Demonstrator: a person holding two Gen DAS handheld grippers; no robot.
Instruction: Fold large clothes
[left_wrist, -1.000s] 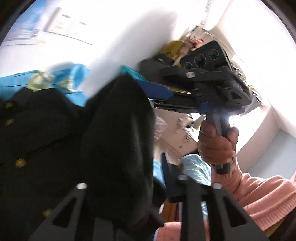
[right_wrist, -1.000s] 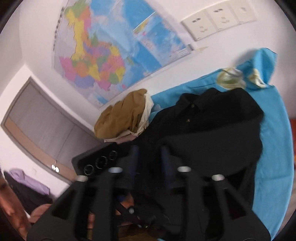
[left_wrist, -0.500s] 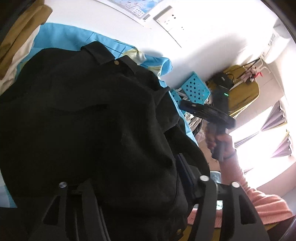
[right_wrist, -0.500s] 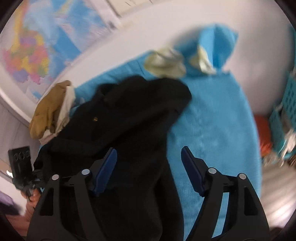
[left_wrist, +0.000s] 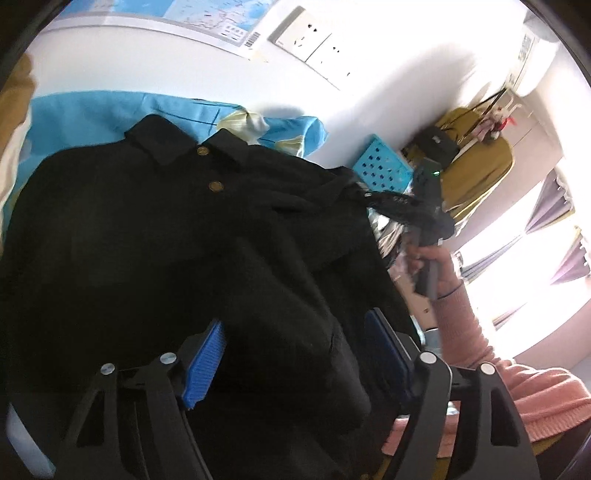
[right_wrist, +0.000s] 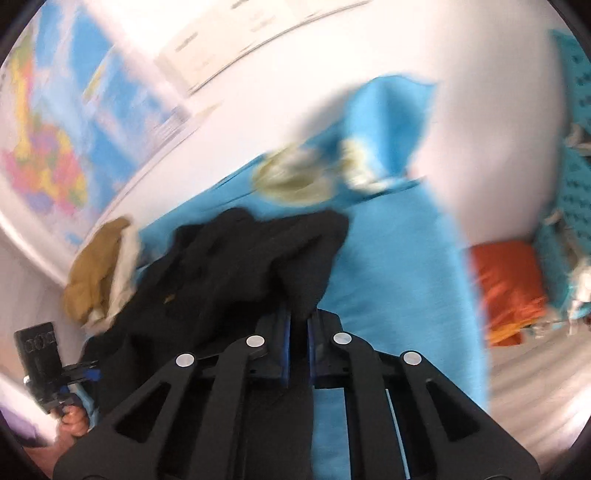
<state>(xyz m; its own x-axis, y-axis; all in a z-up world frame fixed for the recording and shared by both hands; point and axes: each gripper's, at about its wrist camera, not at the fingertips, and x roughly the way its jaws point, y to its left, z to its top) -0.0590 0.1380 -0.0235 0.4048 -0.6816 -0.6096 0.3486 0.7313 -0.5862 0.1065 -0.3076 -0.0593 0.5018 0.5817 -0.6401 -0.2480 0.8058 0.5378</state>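
Note:
A black shirt (left_wrist: 155, 236) with gold buttons lies collar-up on the blue table cover (left_wrist: 85, 114). My left gripper (left_wrist: 293, 350) hovers over its lower part. Its jaws are opening, the blue pads (left_wrist: 207, 362) stand wide apart, and loose black cloth lies between them unpressed. My right gripper (right_wrist: 299, 332) is shut on a fold of the black shirt (right_wrist: 236, 269) at its right edge. In the left wrist view the right gripper (left_wrist: 373, 197) pinches that edge beside the shoulder. The left gripper (right_wrist: 86, 374) shows small at the lower left of the right wrist view.
A mustard and cream pile of clothes (right_wrist: 99, 273) sits left of the shirt. A blue perforated crate (left_wrist: 384, 166) and an orange cloth (right_wrist: 506, 291) lie past the table's right end. A pink sleeve (left_wrist: 517, 391) reaches in. Map and sockets hang on the wall behind.
The left gripper let go of the lifted black sleeve and its pads spread wide; the shirt now lies flat. The right gripper came down and shut on the shirt's right edge.

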